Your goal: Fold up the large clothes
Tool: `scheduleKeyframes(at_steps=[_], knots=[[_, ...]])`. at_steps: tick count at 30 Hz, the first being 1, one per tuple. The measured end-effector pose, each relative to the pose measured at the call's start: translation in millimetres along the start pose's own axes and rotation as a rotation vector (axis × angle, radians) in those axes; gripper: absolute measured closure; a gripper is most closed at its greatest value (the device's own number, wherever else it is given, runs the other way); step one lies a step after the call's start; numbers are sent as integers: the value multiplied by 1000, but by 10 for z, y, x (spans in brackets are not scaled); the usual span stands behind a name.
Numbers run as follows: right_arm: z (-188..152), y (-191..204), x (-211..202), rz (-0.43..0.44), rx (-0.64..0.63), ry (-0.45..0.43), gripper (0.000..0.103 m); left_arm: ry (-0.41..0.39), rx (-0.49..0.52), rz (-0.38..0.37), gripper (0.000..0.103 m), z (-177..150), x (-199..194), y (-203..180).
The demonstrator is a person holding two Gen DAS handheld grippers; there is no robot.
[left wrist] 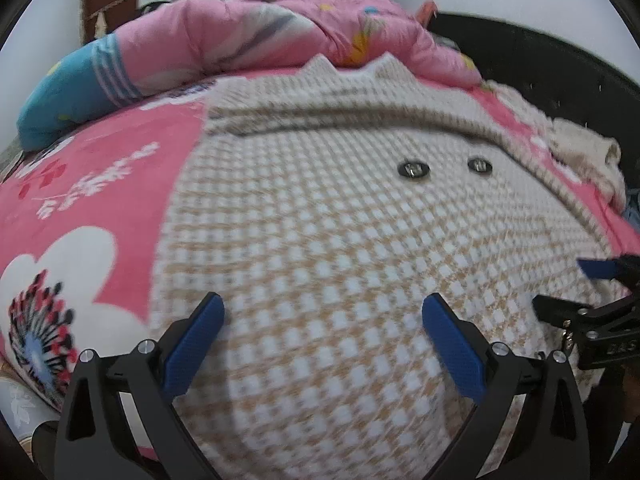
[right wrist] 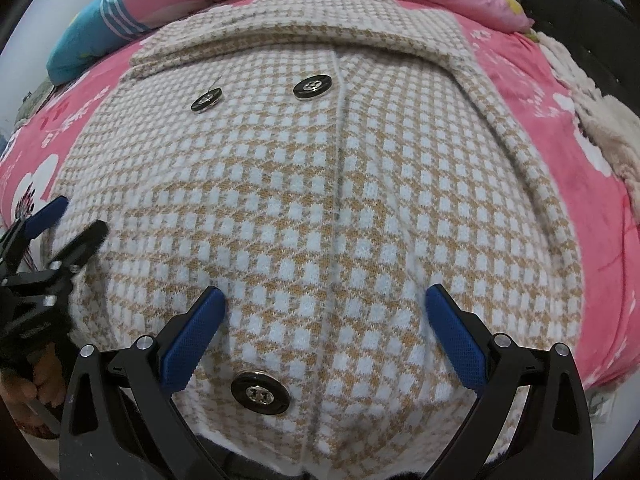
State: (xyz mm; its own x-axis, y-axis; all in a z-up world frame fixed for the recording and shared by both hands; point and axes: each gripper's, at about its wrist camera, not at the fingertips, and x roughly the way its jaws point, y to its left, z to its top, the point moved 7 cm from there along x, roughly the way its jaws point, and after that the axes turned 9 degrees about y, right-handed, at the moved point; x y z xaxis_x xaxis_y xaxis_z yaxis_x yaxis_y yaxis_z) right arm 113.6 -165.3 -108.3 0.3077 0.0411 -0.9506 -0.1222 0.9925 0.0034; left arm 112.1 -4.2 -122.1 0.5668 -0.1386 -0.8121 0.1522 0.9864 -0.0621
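Checked knit coat lies front-up on the bed, collar at the far end toward the pink quilt, hem nearest both cameras. Spread mostly flat; no fold visible yet.

Landmark: the large black button near the hem.
- Right claw: fingers wide apart, empty, hovering low just beyond the button, straddling the front placket seam. Contact with the cloth cannot be confirmed.
- Left claw: fingers wide apart, empty, well to the left of the button, over the coat's left panel near its side edge. This view is motion-blurred.
- Two smaller buttons sit far beyond the landmark, close under the collar.
- A cream fleecy garment lies far right of the button, off the coat, on the bed edge.

Judgement: early stage; next action is probably a hem or side-edge pinch on each side.

Risks:
1. Thick, fuzzy knit: a shallow pinch may catch only the top layer, so the front panel would lift off the back and the fold come out skewed.
2. Right claw closing over the placket could bunch both overlapping fronts, or snag on the button.
3. Uneven grip heights between claws would twist the hem line.
4. Soft bed gives under pressure; pushing down may wrinkle the cloth rather than slide beneath it.
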Motion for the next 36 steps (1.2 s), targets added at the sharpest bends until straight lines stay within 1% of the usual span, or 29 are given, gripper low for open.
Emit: scheduleKeyframes(at_steps=[3, 5, 9, 14, 17, 20, 23, 26, 28, 29, 31, 32, 33, 34, 36], knots=[[20, 3, -13, 10, -4, -14, 8, -52, -45, 7, 5, 6, -143, 174], [21, 6, -13, 17, -11, -27, 7, -71, -63, 13, 5, -12, -208, 247], [1, 2, -19, 38, -24, -41, 7, -115, -55, 48, 5, -157, -364, 349], [-7, -39, -2, 45, -42, -52, 7, -133, -51, 109, 6, -574, -474, 493], [-15, -40, -19, 49, -52, -68, 7, -135, -60, 111, 7, -808, -533, 603], [-41, -11, -33, 56, -63, -89, 7, -135, -44, 104, 11, -1033, -619, 604], [-83, -7, -54, 63, -74, -103, 7, -123, -38, 86, 18, -1225, -694, 605], [-114, -3, -66, 71, -83, -111, 7, -112, -67, 22, 27, -1332, -734, 587], [-115, 0, -71, 75, -87, -116, 7, -102, -85, -14, 37, -1383, -728, 529], [-144, -10, -82, 81, -91, -124, 7, -88, -90, -25, 40, -1394, -692, 512], [-171, -36, -98, 94, -101, -137, 7, -56, -95, -23, 50, -1387, -602, 456], [-205, -59, -119, 110, -108, -147, 7, -32, -98, -6, 53, -1375, -533, 445], [-242, -88, -146, 129, -111, -159, 7, -3, -99, 8, 60, -1378, -463, 428], [-294, -133, -192, 155, -108, -174, 7, 16, -99, 3, 64, -1382, -410, 413], [-398, -245, -276, 186, -98, -196, 7, 47, -101, -8, 65, -1358, -314, 385]])
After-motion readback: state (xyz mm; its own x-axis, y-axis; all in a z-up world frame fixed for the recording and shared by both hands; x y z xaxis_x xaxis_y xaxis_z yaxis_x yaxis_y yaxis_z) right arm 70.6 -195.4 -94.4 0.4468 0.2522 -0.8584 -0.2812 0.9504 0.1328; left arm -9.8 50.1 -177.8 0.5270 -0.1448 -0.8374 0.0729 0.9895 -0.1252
